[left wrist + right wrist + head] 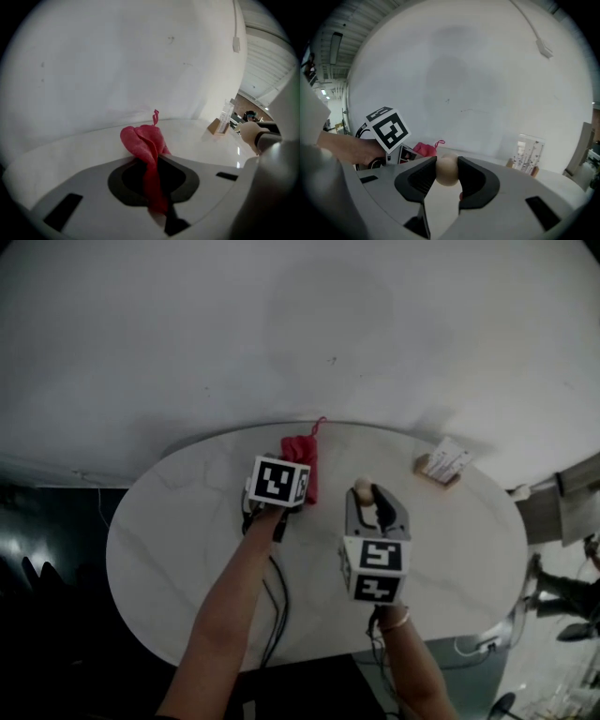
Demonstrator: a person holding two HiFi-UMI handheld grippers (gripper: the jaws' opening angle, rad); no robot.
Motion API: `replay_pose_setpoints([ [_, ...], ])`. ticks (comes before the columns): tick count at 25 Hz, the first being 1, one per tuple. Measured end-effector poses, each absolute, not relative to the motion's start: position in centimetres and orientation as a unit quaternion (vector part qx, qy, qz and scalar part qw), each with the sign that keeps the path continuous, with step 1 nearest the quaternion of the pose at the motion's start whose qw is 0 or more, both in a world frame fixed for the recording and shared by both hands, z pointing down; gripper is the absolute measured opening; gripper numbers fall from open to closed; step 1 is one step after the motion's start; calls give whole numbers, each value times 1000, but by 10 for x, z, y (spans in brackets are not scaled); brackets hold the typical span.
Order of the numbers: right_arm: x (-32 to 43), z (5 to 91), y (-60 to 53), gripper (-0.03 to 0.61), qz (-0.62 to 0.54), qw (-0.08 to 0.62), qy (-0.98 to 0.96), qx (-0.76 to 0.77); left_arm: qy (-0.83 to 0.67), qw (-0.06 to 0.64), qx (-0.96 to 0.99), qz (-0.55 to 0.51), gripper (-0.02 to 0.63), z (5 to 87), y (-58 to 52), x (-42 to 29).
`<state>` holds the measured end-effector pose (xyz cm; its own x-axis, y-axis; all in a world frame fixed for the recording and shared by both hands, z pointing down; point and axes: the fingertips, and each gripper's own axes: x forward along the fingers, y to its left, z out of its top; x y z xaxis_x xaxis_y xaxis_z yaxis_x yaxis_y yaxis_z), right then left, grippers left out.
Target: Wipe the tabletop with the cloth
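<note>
Oval white tabletop point(159, 549), faint grey veining, set against a plain white wall point(300, 324). Left gripper point(152, 176): jaws closed on the red cloth point(143, 143), which runs as a narrow pinched strip down between the two dark pads and bunches into a loose lump just past the tips. From the lump's far end a thin loop point(155, 115) stands up. In the head view the cloth point(302, 463) sits over the far edge of the tabletop, near the middle of that edge, partly under the left gripper's marker cube point(278, 482); its underside looks to rest on the surface, but I cannot confirm contact. Right gripper point(447, 171): jaws part-way apart and clamped on a small round beige ball point(447, 169), one pad pressing each side of it, the ball at the very tips. In the head view this gripper point(366, 491) is above the middle of the tabletop, to the right of the cloth and a little nearer the person, the ball point(362, 487) showing at its far end. The two grippers are close, side by side, not touching. A small card stand point(442, 465) sits on the tabletop near the far right edge, well apart from the cloth. Black cables point(277, 606) trail along the left forearm point(220, 624).
</note>
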<state>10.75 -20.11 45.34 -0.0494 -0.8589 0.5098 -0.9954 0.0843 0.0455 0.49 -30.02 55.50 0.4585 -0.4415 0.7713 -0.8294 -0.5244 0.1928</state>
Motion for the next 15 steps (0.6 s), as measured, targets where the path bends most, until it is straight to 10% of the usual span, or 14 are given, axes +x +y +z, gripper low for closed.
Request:
replay_pose_setpoints([
  [15, 16, 438, -183, 137, 143, 213, -747, 613, -555, 299, 708, 320, 38, 543, -276, -235],
])
